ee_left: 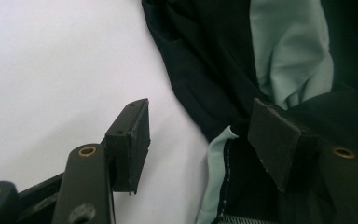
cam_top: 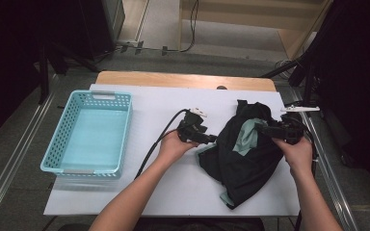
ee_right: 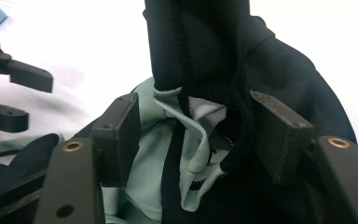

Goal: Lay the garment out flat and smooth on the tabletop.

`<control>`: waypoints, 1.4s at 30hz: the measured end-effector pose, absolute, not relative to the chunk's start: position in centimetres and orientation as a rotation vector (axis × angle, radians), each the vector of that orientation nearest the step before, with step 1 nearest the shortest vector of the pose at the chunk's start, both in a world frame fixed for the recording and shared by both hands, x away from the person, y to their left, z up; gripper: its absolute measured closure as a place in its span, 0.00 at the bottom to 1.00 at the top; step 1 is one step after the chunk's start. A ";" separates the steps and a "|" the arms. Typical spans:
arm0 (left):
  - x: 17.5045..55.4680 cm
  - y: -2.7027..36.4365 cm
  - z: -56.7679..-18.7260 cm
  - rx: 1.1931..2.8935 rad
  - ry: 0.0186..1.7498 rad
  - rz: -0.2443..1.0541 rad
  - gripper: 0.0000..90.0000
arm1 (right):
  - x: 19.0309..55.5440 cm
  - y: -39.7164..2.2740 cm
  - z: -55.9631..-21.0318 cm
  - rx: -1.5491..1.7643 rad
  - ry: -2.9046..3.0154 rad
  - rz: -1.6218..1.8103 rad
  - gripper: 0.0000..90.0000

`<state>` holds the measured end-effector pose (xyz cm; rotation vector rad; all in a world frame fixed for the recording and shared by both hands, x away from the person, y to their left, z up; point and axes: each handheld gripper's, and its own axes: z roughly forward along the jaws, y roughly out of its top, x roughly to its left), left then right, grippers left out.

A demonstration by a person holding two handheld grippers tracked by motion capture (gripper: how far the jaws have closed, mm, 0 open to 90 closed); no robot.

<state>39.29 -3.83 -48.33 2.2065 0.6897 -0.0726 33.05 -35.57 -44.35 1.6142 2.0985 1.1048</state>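
Jaws of both grippers stand apart around a limp black-and-mint garment (cam_top: 243,149) at the table's right; left gripper (ee_left: 205,140) near its light hem, probably the firmest hold.

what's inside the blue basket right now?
Nothing: the light blue basket shows a bare floor through its open top. The black and mint green garment lies apart on the white table. What the garment covers is hidden.
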 end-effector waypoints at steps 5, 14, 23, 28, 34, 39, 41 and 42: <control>39.7 -5.1 -48.9 2.215 0.688 -0.064 0.46 | 33.1 -35.5 -44.5 1.614 2.103 1.100 0.38; 40.0 -6.9 -50.0 2.239 0.697 -0.058 0.49 | 33.1 -35.4 -44.6 1.607 2.103 1.097 0.39; 39.4 -8.1 -50.9 2.278 0.686 -0.006 0.64 | 33.1 -35.4 -44.6 1.610 2.106 1.096 0.39; 39.2 -8.3 -51.0 2.285 0.707 0.008 0.89 | 33.0 -35.4 -44.6 1.610 2.102 1.101 0.39; 39.9 -7.9 -50.9 2.264 0.787 -0.117 1.00 | 33.0 -35.3 -44.4 1.608 2.098 1.112 0.39; 40.4 -6.3 -49.0 2.193 0.805 -0.146 1.00 | 33.0 -35.6 -44.2 1.613 2.084 1.141 0.40; 40.5 -5.7 -48.1 2.177 0.803 -0.139 1.00 | 33.0 -35.6 -44.2 1.614 2.082 1.144 0.40; 40.6 -5.3 -47.7 2.171 0.799 -0.136 1.00 | 33.0 -35.6 -44.2 1.613 2.083 1.145 0.40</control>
